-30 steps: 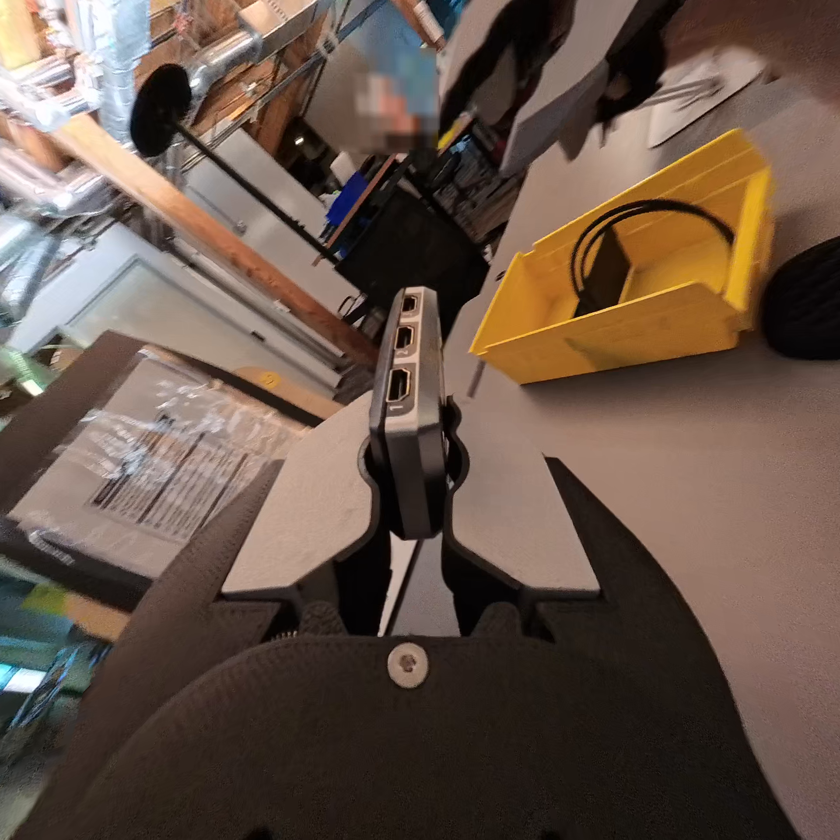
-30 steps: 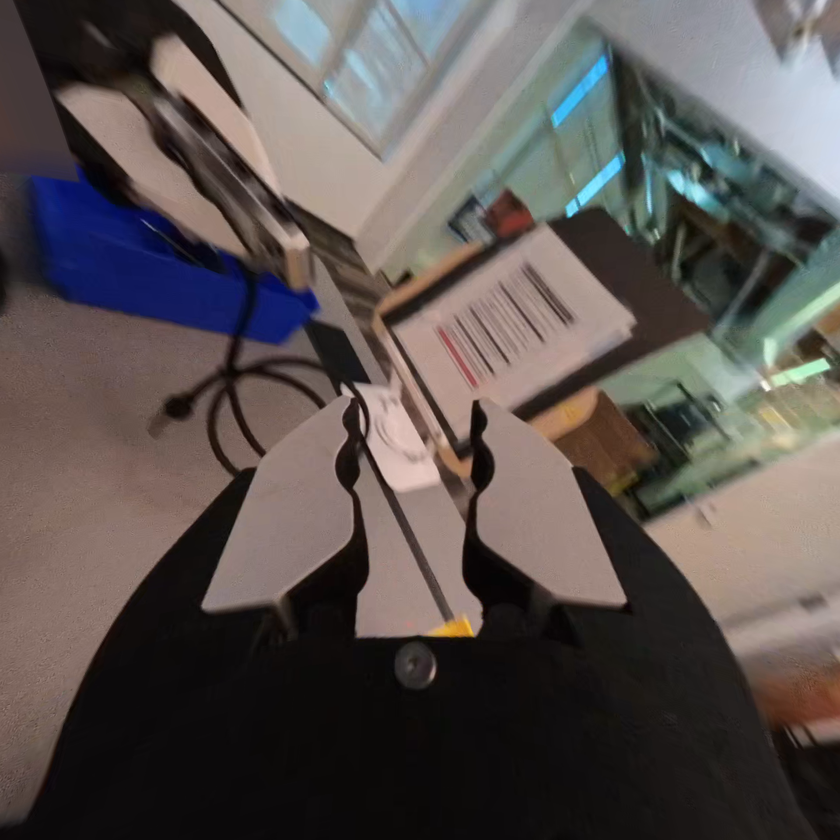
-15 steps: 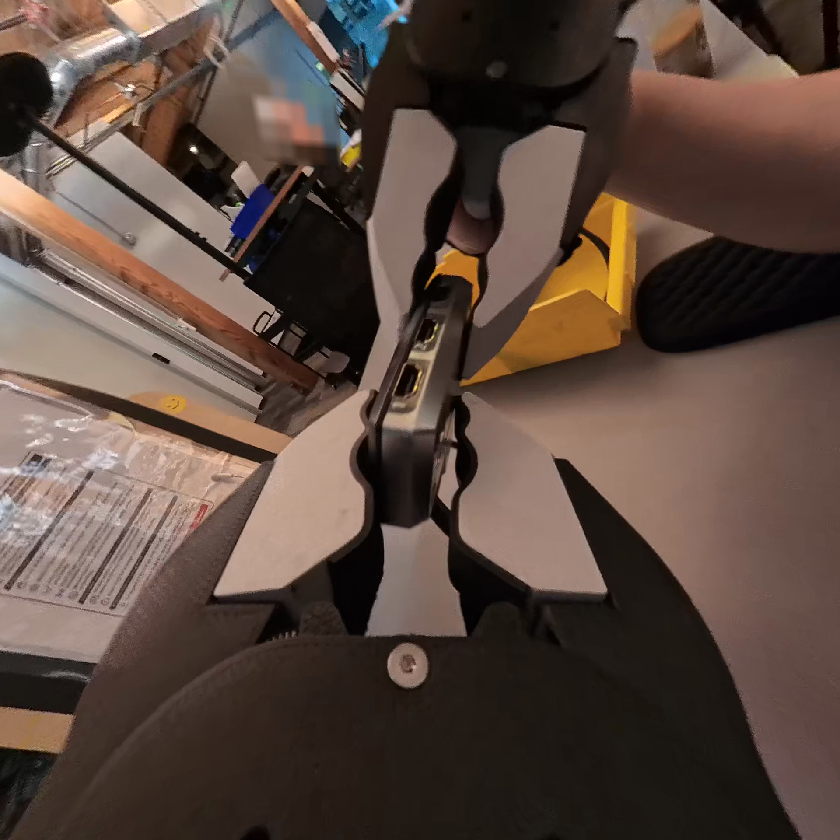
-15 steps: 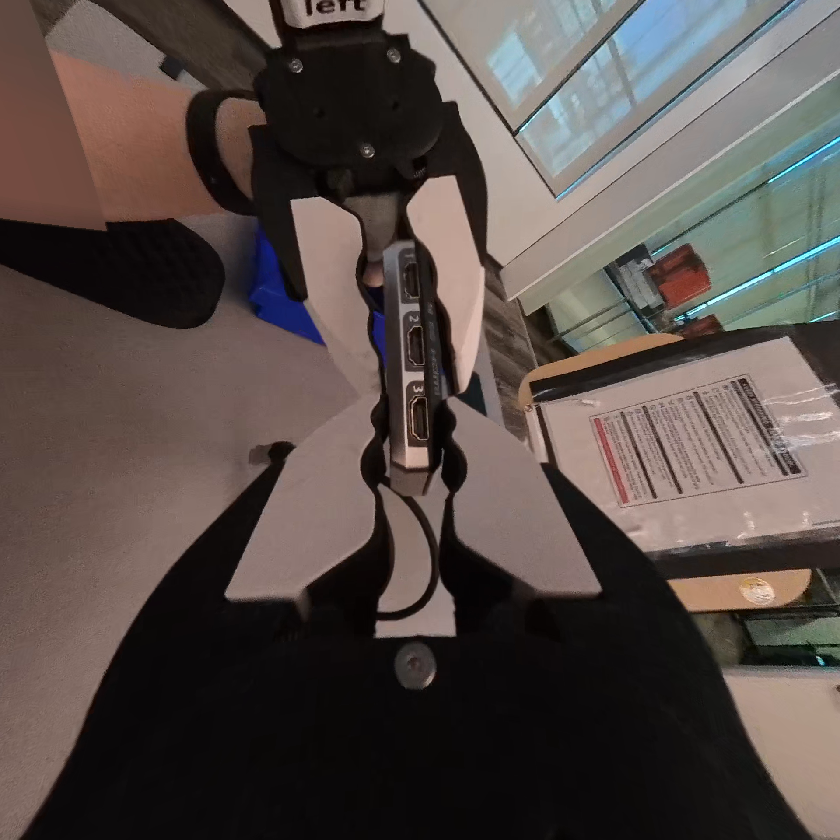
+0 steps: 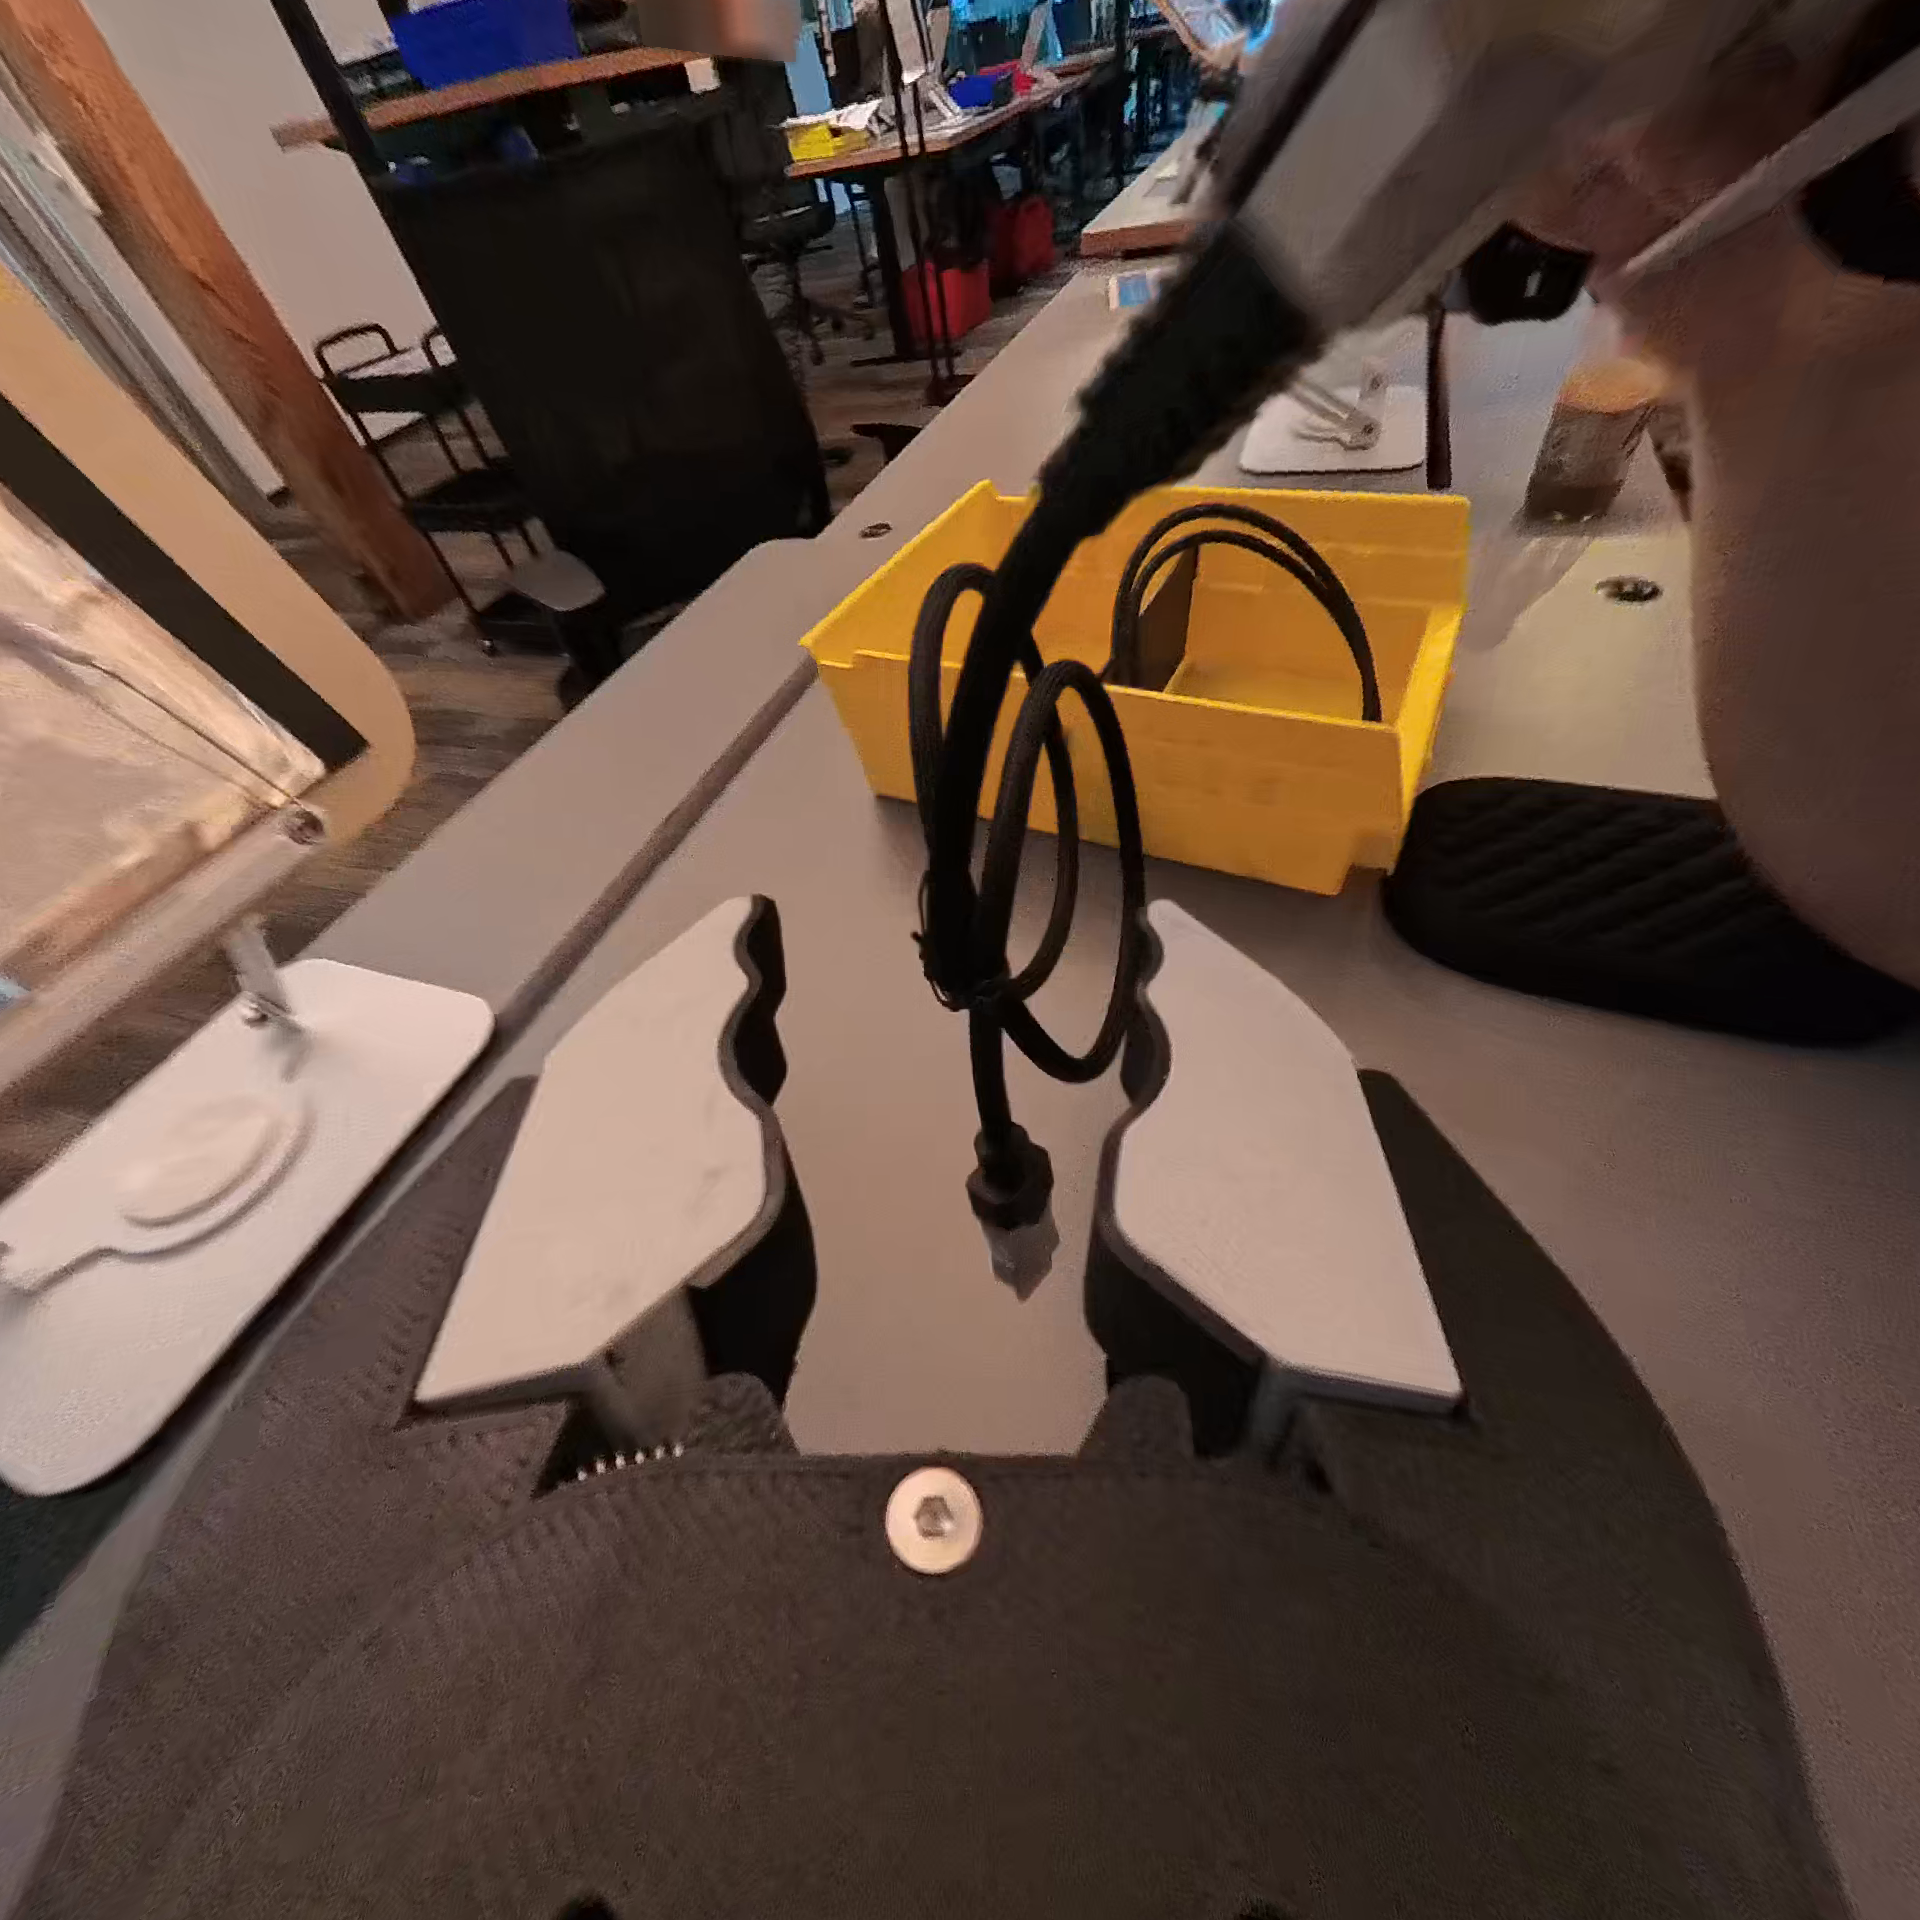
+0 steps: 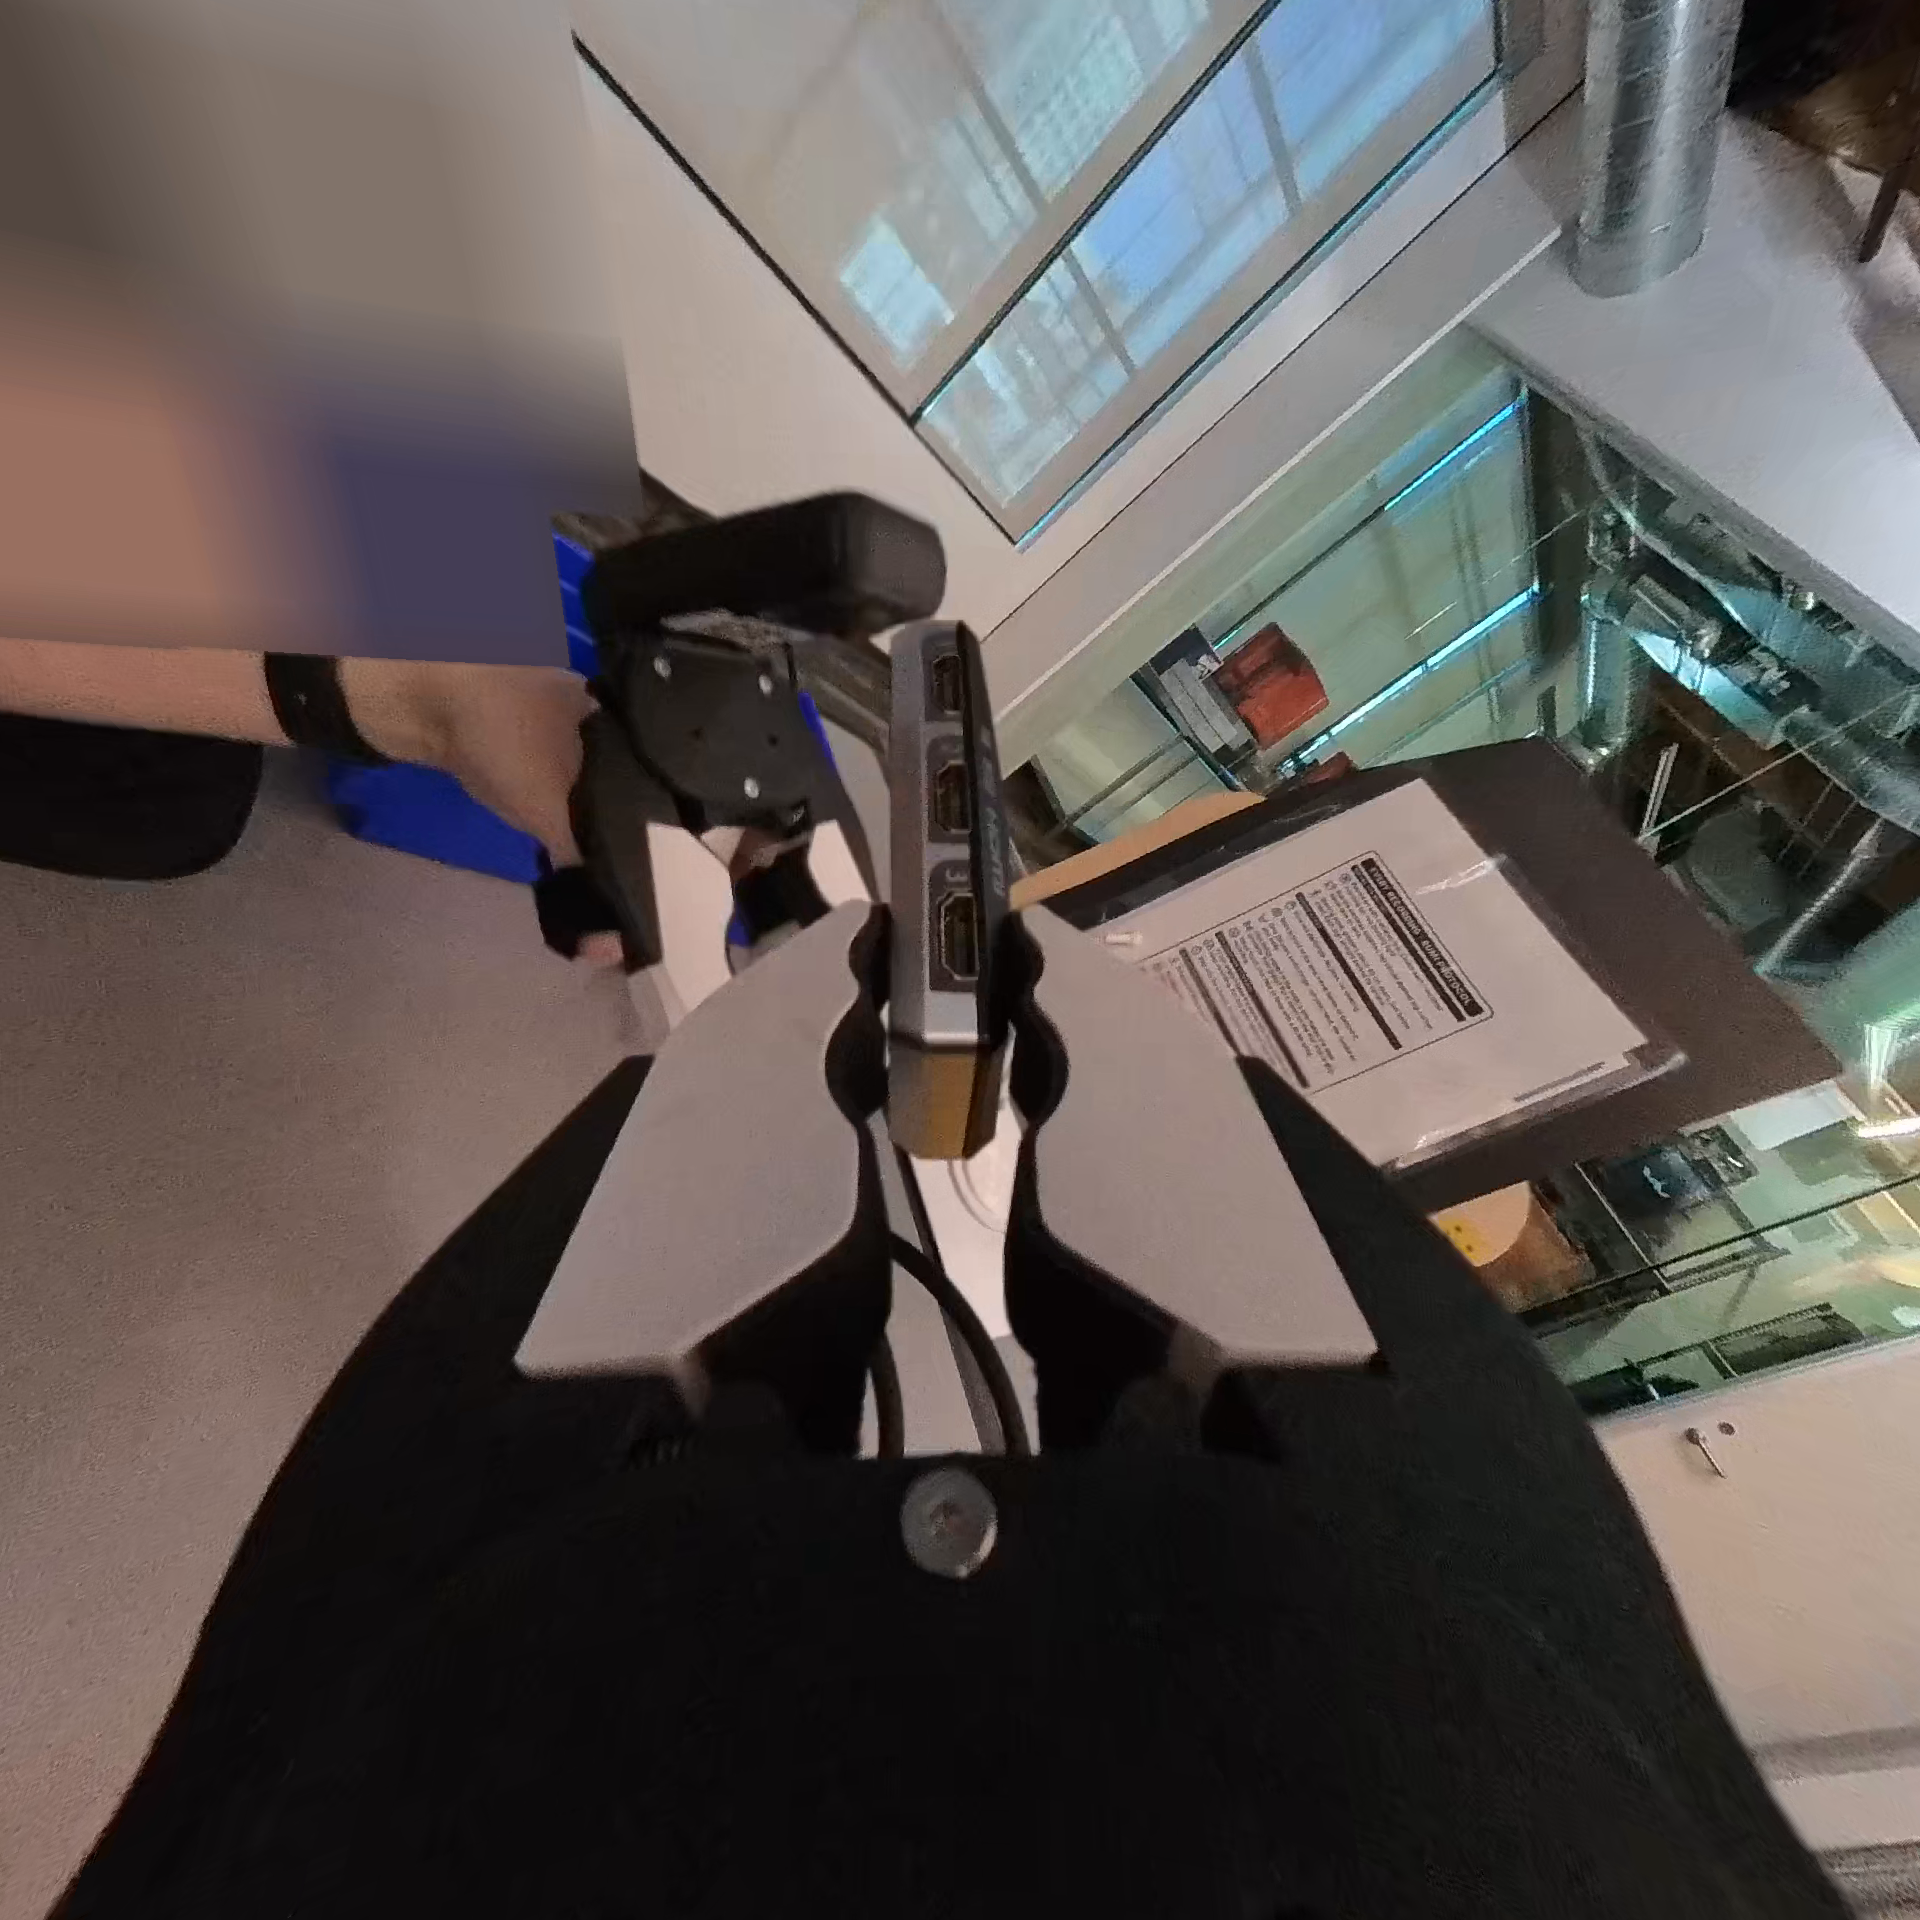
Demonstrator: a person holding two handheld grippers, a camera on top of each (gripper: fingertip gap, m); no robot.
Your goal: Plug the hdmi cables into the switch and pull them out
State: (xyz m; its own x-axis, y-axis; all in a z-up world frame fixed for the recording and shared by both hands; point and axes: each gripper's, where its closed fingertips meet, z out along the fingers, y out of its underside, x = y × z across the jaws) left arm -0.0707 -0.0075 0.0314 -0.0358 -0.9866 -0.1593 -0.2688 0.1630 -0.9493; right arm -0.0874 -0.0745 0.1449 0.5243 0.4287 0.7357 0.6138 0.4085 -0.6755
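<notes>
My right gripper (image 6: 940, 935) is shut on the grey HDMI switch (image 6: 940, 810), held upright in the air with its three empty ports facing the camera. In the left wrist view the right gripper (image 5: 1351, 208) is a blur at the top right. The switch's black braided cable (image 5: 971, 1049) hangs from it in loops. The cable's plug (image 5: 1013, 1226) dangles between my left gripper's fingers without touching them. My left gripper (image 5: 951, 935) is open and empty above the grey table. It also shows in the right wrist view (image 6: 696, 935), held by a hand just left of the switch.
A yellow bin (image 5: 1247, 790) holding another black cable (image 5: 1247, 520) stands ahead of the left gripper. A black padded rest (image 5: 1610, 904) lies to its right. A sign stand's white base (image 5: 208, 1143) is at the left table edge. A blue bin (image 6: 416, 821) sits behind the left gripper. My right fingertips sit around 12 cm from my left ones. The right gripper is farther from the black padded rest (image 5: 1610, 904), some 30 cm, than the left, some 25 cm.
The switch passed from my left gripper to my right one. The right gripper closed on it, the left opened and drew back, and the cable now dangles between the left fingers.
</notes>
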